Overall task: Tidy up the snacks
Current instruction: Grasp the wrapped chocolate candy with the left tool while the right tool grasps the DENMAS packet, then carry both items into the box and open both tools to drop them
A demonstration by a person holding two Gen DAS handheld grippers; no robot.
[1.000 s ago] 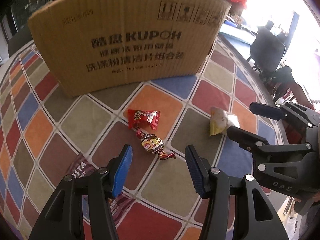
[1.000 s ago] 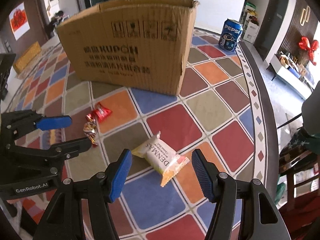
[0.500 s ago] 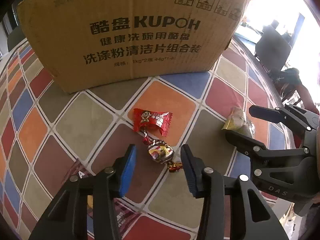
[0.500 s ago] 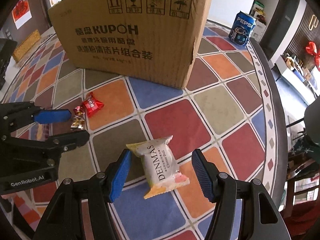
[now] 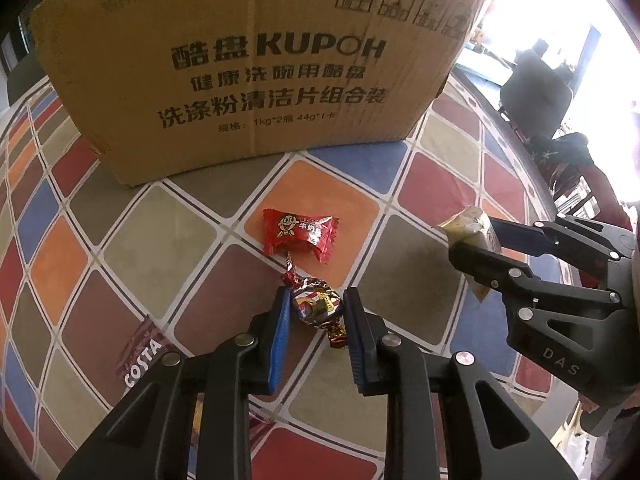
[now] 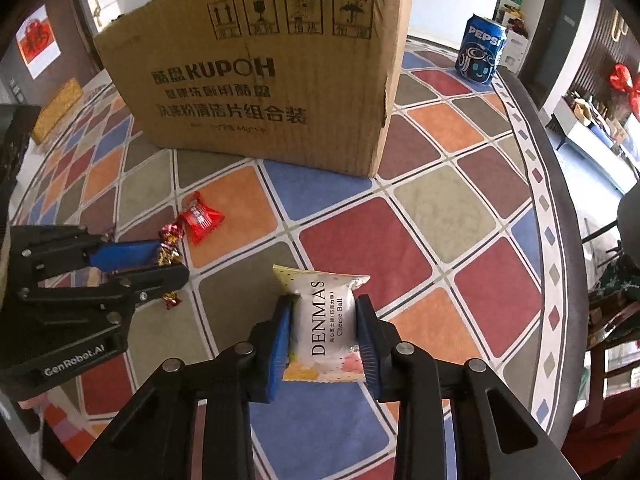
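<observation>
My left gripper (image 5: 316,312) is shut on a foil-wrapped candy (image 5: 318,307) on the tablecloth; it also shows in the right wrist view (image 6: 160,258). A red candy packet (image 5: 300,234) lies just beyond it, also seen in the right wrist view (image 6: 200,218). My right gripper (image 6: 322,334) is shut on a white DENMAS Cheese Ball packet (image 6: 326,322), which shows at the right of the left wrist view (image 5: 474,232). A tall KUPOH cardboard box (image 5: 256,64) stands behind the snacks; its inside is hidden.
A Pepsi can (image 6: 482,54) stands at the far right beside the box (image 6: 264,76). A COSTA packet (image 5: 140,356) lies under my left gripper. The round table's edge (image 6: 560,216) curves along the right, with a chair beyond it.
Both grippers have moved forward and down and closed: the left onto the foil candy, the right onto the DENMAS packet. Both were open a second ago.
</observation>
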